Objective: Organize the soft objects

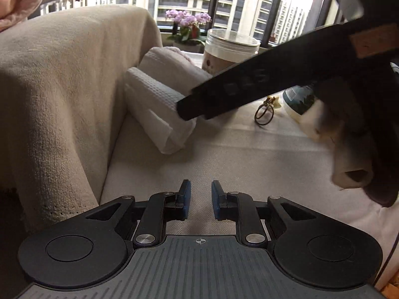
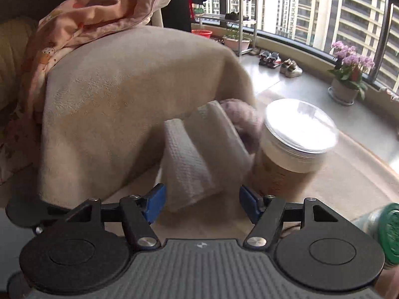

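Two folded white waffle towels (image 1: 154,99) lean against a beige draped sofa arm (image 1: 62,87), with a lilac fluffy cloth (image 2: 239,119) tucked behind them. In the right wrist view my right gripper (image 2: 202,195) is open, and the near end of the front waffle towel (image 2: 187,159) lies between its blue fingertips without touching them. One black finger (image 1: 224,92) of that gripper crosses the left wrist view over the towels, blurred. My left gripper (image 1: 200,191) hangs lower over the cream cloth surface (image 1: 249,154), its jaws narrowly apart with nothing between them.
A brown jar with a clear lid (image 2: 294,137) stands right of the towels. A green-and-white bottle (image 1: 296,102) and a wire ring (image 1: 264,112) lie further right. A pink patterned quilt (image 2: 94,12) tops the sofa. Potted purple flowers (image 2: 349,74) stand by the window.
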Demonstrator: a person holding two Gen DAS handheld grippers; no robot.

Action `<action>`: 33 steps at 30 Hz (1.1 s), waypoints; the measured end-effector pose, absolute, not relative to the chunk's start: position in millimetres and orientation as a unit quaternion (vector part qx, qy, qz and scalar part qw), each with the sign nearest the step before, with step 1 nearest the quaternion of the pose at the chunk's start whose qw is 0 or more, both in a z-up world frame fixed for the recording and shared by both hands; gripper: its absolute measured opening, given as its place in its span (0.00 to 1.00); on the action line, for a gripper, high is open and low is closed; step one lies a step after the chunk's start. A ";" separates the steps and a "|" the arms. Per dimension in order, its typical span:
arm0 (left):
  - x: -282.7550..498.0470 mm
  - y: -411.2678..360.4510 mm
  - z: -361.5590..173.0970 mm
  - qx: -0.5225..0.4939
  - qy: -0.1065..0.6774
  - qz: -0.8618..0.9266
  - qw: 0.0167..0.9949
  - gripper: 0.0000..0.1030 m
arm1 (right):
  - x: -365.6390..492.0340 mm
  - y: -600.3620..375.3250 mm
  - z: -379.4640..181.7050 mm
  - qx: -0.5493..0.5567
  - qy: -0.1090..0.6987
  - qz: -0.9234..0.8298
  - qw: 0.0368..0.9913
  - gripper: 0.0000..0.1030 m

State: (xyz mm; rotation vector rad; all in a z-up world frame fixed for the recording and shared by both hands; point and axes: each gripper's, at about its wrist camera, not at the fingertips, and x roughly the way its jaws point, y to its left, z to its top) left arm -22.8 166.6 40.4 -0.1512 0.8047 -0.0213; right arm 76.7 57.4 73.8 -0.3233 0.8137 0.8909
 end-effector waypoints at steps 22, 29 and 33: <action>-17.7 175.1 51.2 -0.141 0.346 -0.040 0.927 0.20 | 60.8 -38.9 45.3 -0.085 0.471 0.359 0.801 0.08; 10.1 170.6 63.1 -0.157 0.316 -0.025 0.935 0.20 | 38.1 -46.2 43.3 -0.120 0.426 0.372 0.816 0.13; 13.3 166.1 68.3 -0.092 0.317 0.022 0.944 0.20 | 43.9 -39.9 54.0 -0.121 0.381 0.383 0.833 0.77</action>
